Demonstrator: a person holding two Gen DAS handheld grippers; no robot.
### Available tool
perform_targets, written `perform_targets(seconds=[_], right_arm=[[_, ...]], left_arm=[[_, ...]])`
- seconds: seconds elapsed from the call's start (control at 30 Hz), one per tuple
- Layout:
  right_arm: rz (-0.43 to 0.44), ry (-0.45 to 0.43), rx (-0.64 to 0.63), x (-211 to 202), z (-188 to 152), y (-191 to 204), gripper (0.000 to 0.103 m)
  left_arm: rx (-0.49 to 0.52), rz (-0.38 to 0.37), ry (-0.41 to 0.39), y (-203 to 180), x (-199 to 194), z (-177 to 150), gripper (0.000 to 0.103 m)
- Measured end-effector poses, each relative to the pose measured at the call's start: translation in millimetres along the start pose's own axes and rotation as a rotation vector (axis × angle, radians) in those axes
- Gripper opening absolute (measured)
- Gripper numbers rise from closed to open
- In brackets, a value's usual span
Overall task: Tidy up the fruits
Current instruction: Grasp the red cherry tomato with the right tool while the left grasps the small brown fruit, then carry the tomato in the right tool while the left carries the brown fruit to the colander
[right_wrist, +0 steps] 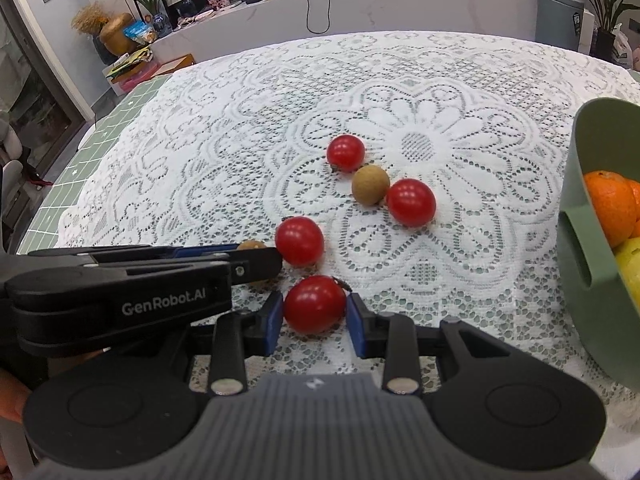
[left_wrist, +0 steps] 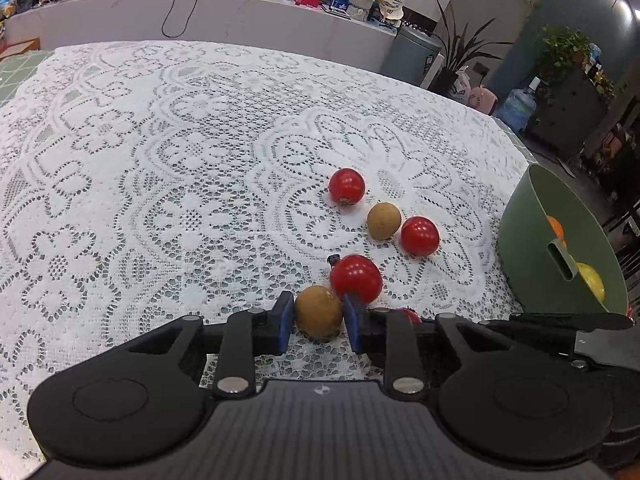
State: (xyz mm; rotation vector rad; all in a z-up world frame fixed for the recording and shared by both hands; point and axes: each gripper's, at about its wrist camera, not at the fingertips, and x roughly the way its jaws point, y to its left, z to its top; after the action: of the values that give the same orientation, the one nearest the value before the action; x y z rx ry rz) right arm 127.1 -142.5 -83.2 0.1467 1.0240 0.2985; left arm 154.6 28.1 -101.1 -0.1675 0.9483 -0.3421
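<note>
Low in the left wrist frame, your left claw (left_wrist: 319, 322) pinches a brown longan (left_wrist: 319, 312) on the lace-covered counter (left_wrist: 160, 168). In the right wrist frame, your right claw (right_wrist: 314, 316) grips a cherry tomato (right_wrist: 315, 304). Toward mid-frame lie three more tomatoes and a second longan (right_wrist: 370, 184). At right edge, a green basket (right_wrist: 588, 216) holds an orange (right_wrist: 610, 204).

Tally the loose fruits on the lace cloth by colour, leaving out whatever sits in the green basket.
Red: 4
Brown: 2
Total: 6
</note>
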Motion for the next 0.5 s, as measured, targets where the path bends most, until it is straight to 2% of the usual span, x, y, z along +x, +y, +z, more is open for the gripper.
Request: perform_targets(seconds=[0.23, 0.5], right_arm=[[0.003, -0.012, -0.003, -4, -1, 0, 0.030], [0.026, -0.095, 0.002, -36, -10, -4, 0.030]], left_arm=[[-0.003, 0.018, -0.034, 1, -8, -2, 0.030], [0.003, -0.002, -0.101, -8, -41, -10, 0.030]])
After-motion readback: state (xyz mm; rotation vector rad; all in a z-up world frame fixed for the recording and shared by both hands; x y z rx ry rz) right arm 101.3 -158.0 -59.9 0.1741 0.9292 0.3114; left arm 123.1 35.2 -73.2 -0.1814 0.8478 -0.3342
